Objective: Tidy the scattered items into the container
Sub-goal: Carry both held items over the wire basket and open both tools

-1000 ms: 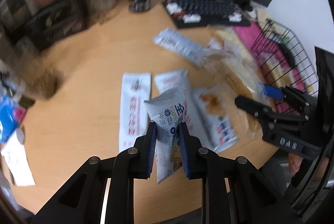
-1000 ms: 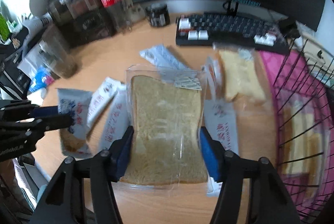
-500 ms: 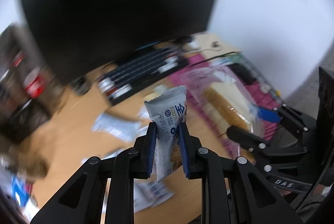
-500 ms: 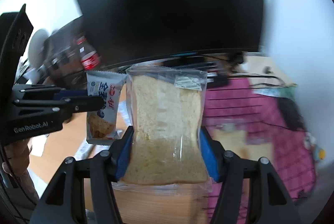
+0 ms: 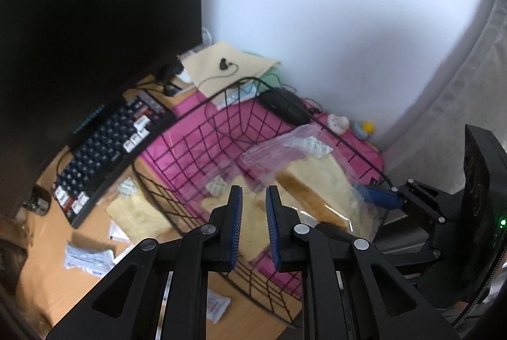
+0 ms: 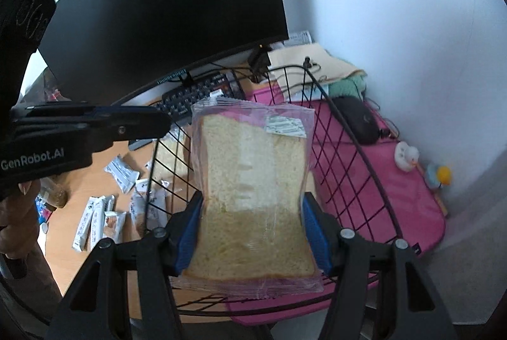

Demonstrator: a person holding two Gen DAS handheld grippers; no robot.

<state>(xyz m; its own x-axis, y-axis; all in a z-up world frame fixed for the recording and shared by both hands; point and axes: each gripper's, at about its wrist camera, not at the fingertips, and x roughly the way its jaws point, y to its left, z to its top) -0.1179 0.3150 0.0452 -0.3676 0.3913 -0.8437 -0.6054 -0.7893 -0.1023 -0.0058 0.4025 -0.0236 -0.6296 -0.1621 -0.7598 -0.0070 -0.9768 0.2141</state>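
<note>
Your right gripper (image 6: 250, 232) is clamping a bagged slice of bread (image 6: 253, 197) between its blue pads, gripping the lower half so the bag is standing upright above the fingers. The bread is hanging over the black wire basket (image 6: 358, 150), which is sitting on a pink mat (image 6: 418, 200) beside the keyboard (image 6: 196, 96). From the left wrist camera, the same bread (image 5: 320, 181) is tilting over the basket's (image 5: 177, 197) interior, near its right-hand rim.

Your left gripper (image 5: 253, 226) is hovering over the basket too, its jaws standing apart with nothing between them. More bagged bread is lying on the basket floor just beyond those fingers, though the clear wrapping is blurring together there, so you probably cannot count the pieces.

Several snack packets (image 6: 104, 219) are lying on the wooden desk (image 6: 98, 185) left of the basket, well apart from both grippers; their print is too small to read. Another bagged bread slice (image 5: 136, 213) is resting on the desk just outside the basket wall. The monitor (image 6: 164, 10) is blocking the back of the desk.
</note>
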